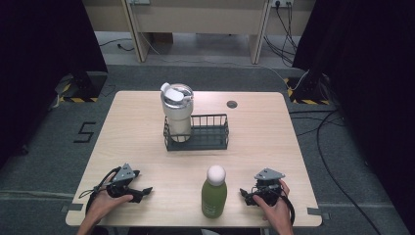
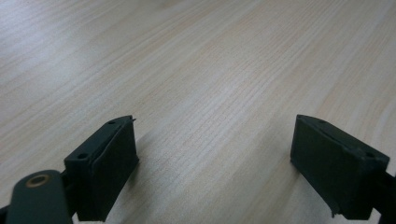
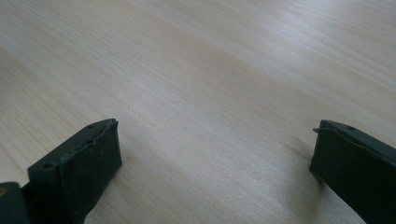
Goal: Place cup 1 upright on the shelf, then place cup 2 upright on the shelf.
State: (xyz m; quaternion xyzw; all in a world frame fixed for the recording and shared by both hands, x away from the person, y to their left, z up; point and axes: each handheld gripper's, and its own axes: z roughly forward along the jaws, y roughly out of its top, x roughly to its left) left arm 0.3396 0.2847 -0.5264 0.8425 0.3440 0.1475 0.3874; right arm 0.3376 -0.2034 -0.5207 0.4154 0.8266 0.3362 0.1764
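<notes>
A green bottle (image 1: pixel 214 192) with a white round cap stands upright near the table's front edge, between the two grippers. My left gripper (image 1: pixel 141 182) rests low on the wood to the bottle's left, jaws pointing right and spread wide. In the left gripper view the left gripper (image 2: pixel 215 135) is open over bare wood. My right gripper (image 1: pixel 246 195) sits just right of the bottle, apart from it and pointing left. The right gripper view shows the right gripper (image 3: pixel 215 140) open with only wood between its jaws. A white and steel tumbler (image 1: pixel 177 110) stands in the left end of a black wire basket (image 1: pixel 210 139).
The light wooden table (image 1: pixel 137 127) has a small dark round disc (image 1: pixel 232 104) at the back, right of centre. The basket's right part holds nothing. Black curtains flank the table, and cables (image 1: pixel 323 132) lie on the floor to the right.
</notes>
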